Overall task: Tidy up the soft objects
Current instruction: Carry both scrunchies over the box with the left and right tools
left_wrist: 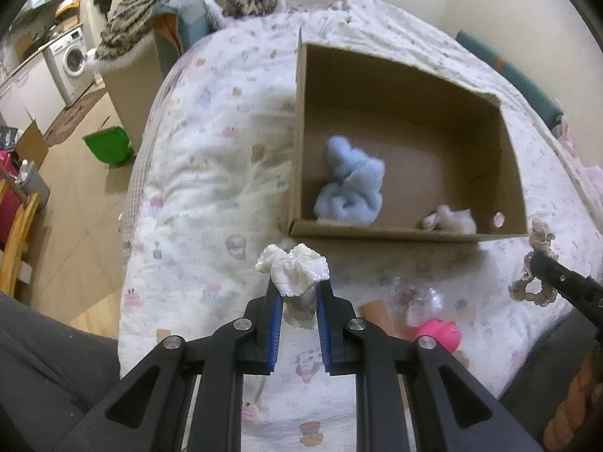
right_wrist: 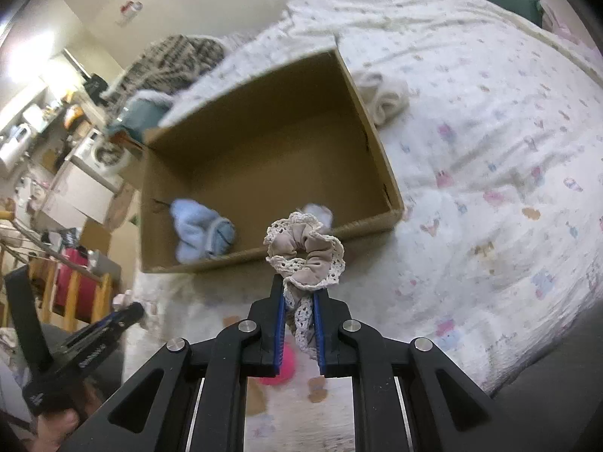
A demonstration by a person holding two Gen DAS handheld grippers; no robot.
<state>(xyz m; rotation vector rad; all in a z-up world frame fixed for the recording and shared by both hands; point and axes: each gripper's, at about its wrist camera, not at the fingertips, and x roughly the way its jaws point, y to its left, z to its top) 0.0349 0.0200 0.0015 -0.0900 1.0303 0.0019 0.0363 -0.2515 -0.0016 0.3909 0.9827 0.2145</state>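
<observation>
While left gripper (left_wrist: 297, 288) clamps white scrunchie (left_wrist: 292, 268) before box (left_wrist: 407, 231), right gripper (right_wrist: 299, 293) clamps beige lace scrunchie (right_wrist: 307, 252) at box rim. Blue cloth (left_wrist: 348, 188), white tuft (left_wrist: 450, 219) inside. Gripper lettering blurred, unreadable.

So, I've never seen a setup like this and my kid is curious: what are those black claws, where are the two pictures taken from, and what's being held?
No robot here: a person holds a black two-finger tool in each hand, with a wide-angle camera on each looking along its fingers. One picture comes from the left gripper, which pinches a white frilly scrunchie. The other comes from the right gripper, which pinches a beige lace-edged scrunchie. Ahead of both, an open brown cardboard box sits on a white patterned quilt. Inside it lie a light blue fluffy cloth and a small white fluffy piece. A pink object lies on the quilt nearer the person.
</observation>
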